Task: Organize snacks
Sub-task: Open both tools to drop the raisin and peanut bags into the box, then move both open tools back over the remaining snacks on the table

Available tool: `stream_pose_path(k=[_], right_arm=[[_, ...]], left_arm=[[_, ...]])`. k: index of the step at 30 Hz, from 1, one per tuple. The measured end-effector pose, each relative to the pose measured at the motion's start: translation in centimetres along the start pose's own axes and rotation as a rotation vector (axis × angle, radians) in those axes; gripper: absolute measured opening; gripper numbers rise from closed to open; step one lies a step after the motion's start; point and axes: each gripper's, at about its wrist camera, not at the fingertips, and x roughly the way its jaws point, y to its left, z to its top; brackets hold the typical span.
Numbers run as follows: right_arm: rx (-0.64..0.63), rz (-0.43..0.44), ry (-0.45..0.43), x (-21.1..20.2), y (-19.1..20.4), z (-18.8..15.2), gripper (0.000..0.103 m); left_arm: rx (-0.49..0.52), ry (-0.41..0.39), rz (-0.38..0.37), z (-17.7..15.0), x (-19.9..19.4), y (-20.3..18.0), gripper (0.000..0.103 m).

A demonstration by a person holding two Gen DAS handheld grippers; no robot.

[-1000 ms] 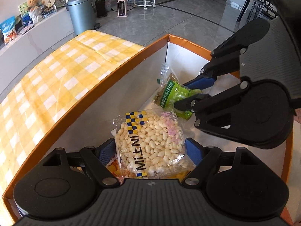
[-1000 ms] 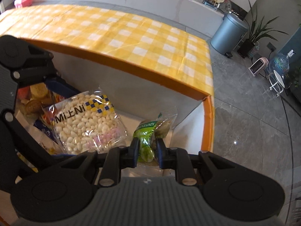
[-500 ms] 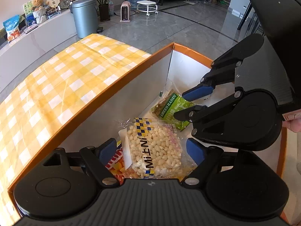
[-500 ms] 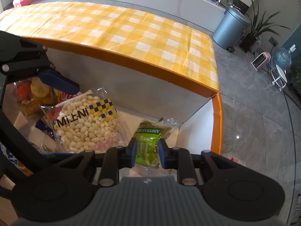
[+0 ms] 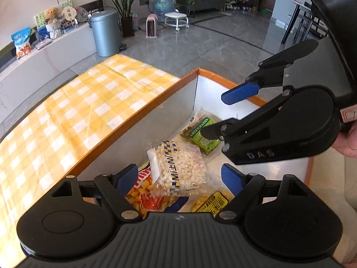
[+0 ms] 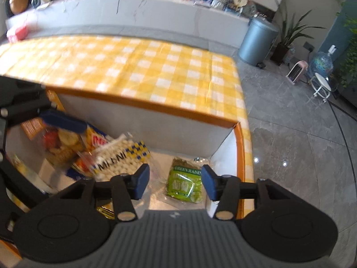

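Note:
An orange box (image 5: 133,122) with white inner walls (image 6: 156,134) holds the snacks. A green raisin packet (image 5: 204,137) (image 6: 185,183) lies flat on its floor by the far corner. My right gripper (image 6: 175,182) (image 5: 223,111) hovers above the packet, its jaws opening, with the pads clear of it. A clear bag of white nuts marked MiNi (image 5: 180,167) (image 6: 120,156) rests on other bright snack bags (image 5: 145,194). My left gripper (image 5: 179,178) hangs open over that bag, touching nothing.
The box stands against a table with a yellow checked cloth (image 5: 78,116) (image 6: 145,71). Beyond are a grey floor, a grey bin (image 5: 104,35), a plant, a water bottle and a long white counter (image 6: 133,11). A hand (image 5: 348,140) grips the right tool.
My right gripper has opened and let go of the green raisin packet, which now lies on the box floor. Both grippers have risen, and the snacks look smaller and further below.

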Motion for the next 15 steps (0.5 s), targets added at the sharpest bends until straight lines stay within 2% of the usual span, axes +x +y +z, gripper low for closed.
stream_pose_path(k=[3,9,15], right_arm=[[0.050,-0.010,-0.051,-1.8,0.5,0.0,0.057],[0.175,0.015,-0.166,-5.4,2.4,-0.6,0.059],[0.247,0.047,-0.311,-8.6,6.5,-2.0,0.065]], left_arm=[[-0.015,-0.033,0.016,-0.3,-1.6,0.1,0.099],[-0.052,-0.113,0.059,-2.0,-5.6,0.4,0.099],[-0.156,-0.208,0.106,-5.2,-9.5,1.4,0.099]])
